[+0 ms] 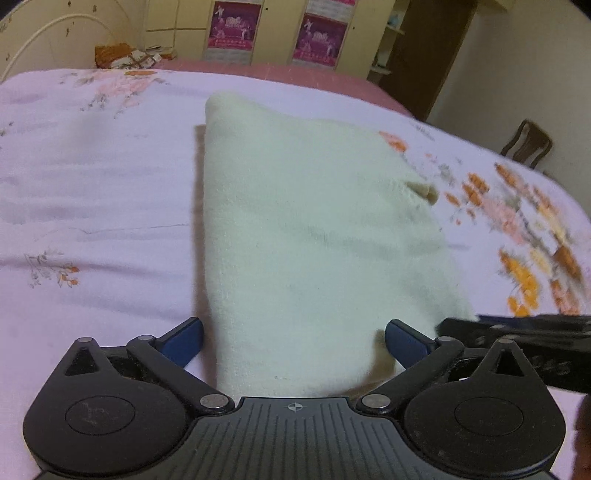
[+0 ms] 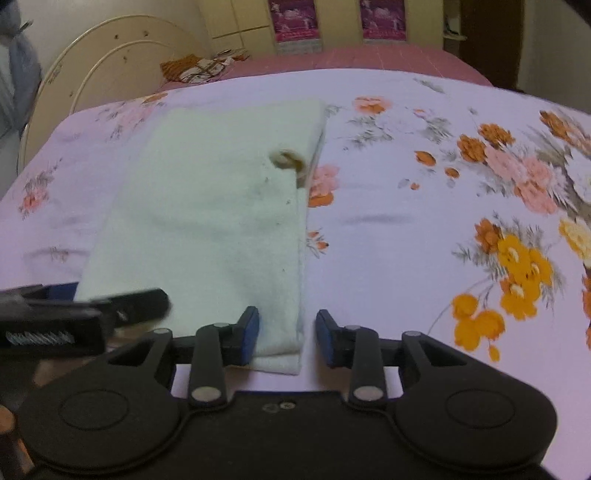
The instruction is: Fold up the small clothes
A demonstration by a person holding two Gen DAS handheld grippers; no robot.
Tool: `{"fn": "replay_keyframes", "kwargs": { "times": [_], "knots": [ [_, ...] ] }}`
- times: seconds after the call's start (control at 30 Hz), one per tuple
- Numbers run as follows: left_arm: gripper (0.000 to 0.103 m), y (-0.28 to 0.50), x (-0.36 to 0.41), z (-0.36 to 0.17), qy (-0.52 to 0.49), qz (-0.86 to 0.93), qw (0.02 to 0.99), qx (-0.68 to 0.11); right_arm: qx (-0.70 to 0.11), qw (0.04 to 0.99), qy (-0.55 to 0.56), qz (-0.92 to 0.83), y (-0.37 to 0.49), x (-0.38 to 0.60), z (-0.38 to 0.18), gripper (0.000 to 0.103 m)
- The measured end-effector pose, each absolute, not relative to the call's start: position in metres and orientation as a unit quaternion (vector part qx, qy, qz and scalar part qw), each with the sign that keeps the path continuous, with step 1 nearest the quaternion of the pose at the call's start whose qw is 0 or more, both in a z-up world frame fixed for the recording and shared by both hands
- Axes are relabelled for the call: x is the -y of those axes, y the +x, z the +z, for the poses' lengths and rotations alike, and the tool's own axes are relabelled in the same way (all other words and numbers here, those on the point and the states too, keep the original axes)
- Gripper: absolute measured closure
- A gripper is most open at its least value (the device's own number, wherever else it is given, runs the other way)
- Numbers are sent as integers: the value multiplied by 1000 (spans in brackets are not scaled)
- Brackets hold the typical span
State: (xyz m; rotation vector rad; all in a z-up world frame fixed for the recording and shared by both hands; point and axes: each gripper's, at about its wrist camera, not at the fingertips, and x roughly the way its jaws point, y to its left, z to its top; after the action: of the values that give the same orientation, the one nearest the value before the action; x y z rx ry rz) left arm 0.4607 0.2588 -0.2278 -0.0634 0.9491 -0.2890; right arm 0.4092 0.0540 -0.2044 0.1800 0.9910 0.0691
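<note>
Since the pale cream garment (image 1: 314,229) already lies folded into a long strip on the floral bedsheet (image 1: 92,206), I judge both near corners are let go so the fold can settle flat. My left gripper (image 1: 293,341) stands spread wide, its pads clear of the cloth's near end between them. My right gripper (image 2: 287,338) is partly parted around the strip's right corner, not pinching it. Beyond the bed stand cream cupboards (image 1: 184,29); I see no container.
</note>
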Motion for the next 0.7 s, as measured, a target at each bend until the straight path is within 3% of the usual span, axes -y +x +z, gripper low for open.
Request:
{"fn": "replay_keyframes", "kwargs": {
  "times": [0.37,0.47,0.7],
  "knots": [
    [0,463,-245,-227,-16,-83,878,-471,-455,879,141,19,383,-32,-183,59],
    [0,461,-244,-225,-19,-67,876,-477,-454,879,142,18,374,-30,-179,45],
    [0,443,-251,-212,-22,-57,866,-496,-459,876,142,33,352,-28,-162,40]
  ]
}}
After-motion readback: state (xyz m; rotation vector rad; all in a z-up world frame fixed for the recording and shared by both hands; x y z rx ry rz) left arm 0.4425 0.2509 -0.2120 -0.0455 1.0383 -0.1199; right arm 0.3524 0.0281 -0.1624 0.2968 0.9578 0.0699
